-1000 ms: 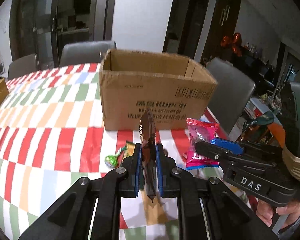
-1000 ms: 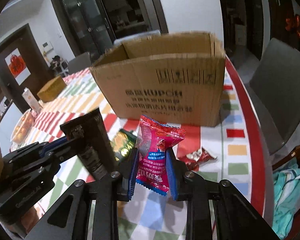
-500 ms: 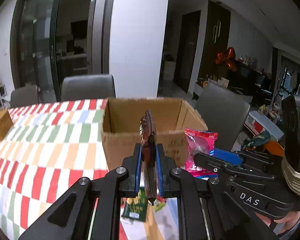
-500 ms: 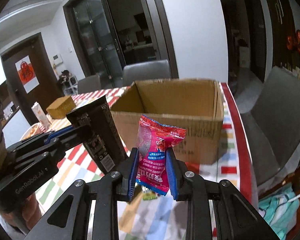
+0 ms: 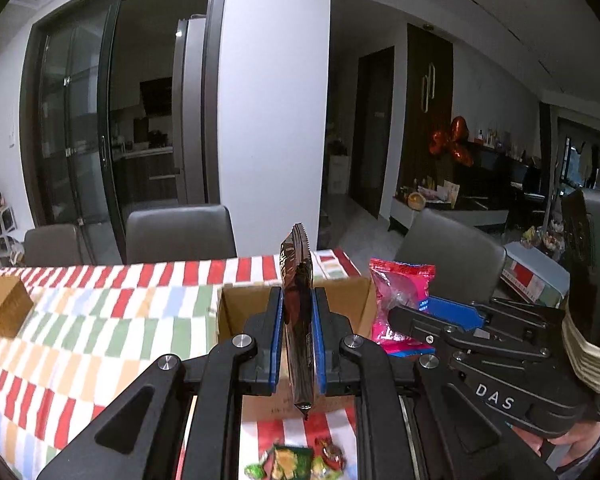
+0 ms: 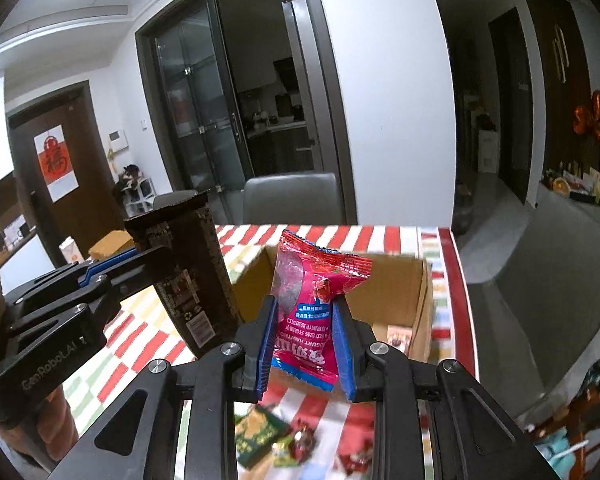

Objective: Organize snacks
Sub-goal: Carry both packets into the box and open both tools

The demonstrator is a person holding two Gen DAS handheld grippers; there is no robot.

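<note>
2 crinkly packets (image 5: pixel 298 320) — claw-pinched (image 5: pixel 296 340).

"DAS" on right hand-held gripper (image 5: pixel 410 320); "GenRobot.AI" on left hand-held gripper (image 6: pixel 156 264).

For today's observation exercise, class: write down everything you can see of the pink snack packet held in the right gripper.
The pink snack packet is a small, glossy plastic pouch, crinkled, with crimped, serrated end seals. Its upper part looks partly see-through; lower down are red fruit pictures, a blue label, white lettering and a blue bottom edge. It stands roughly upright, clamped at its lower half between the blue pads of the right gripper, held in the air in front of the open cardboard box. Nothing else touches it.
</note>
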